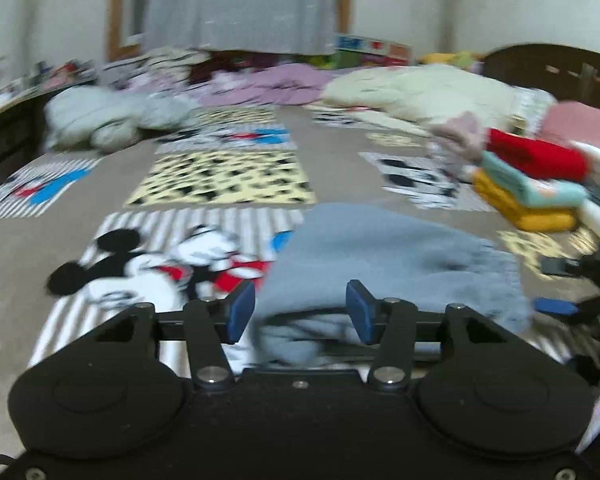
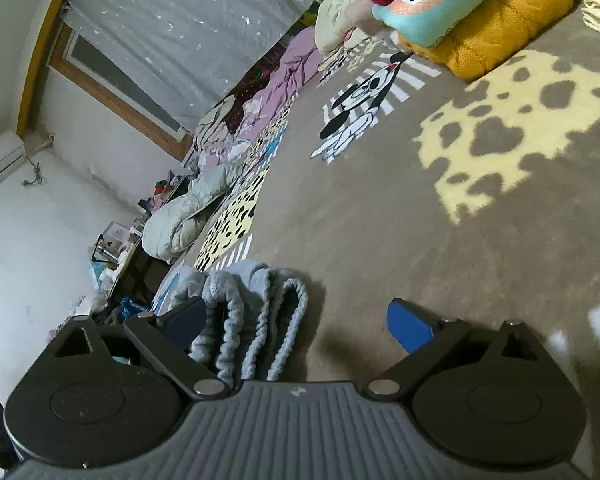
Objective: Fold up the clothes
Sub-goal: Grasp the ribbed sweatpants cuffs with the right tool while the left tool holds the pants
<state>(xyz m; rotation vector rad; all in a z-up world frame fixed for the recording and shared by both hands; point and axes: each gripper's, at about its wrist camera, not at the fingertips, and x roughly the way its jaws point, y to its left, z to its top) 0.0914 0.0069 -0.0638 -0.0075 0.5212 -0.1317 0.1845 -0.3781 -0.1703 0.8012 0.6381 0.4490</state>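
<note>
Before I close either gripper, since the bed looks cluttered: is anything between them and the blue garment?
Nothing visible. The blue garment lies right at the open left gripper; its folded edge sits inside the open right gripper.

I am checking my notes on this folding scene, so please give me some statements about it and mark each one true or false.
1. The left tool is open. True.
2. The right tool is clamped shut on the grey-blue garment. False: its fingers stand wide apart, and the folded garment only lies by one of them.
3. The grey-blue garment lies on the cartoon-print blanket. True.
4. In the stack of folded clothes, the red piece is at the bottom. False: the mustard-yellow piece is at the bottom, the red one on top.
5. A curtain hangs behind the bed. True.
</note>
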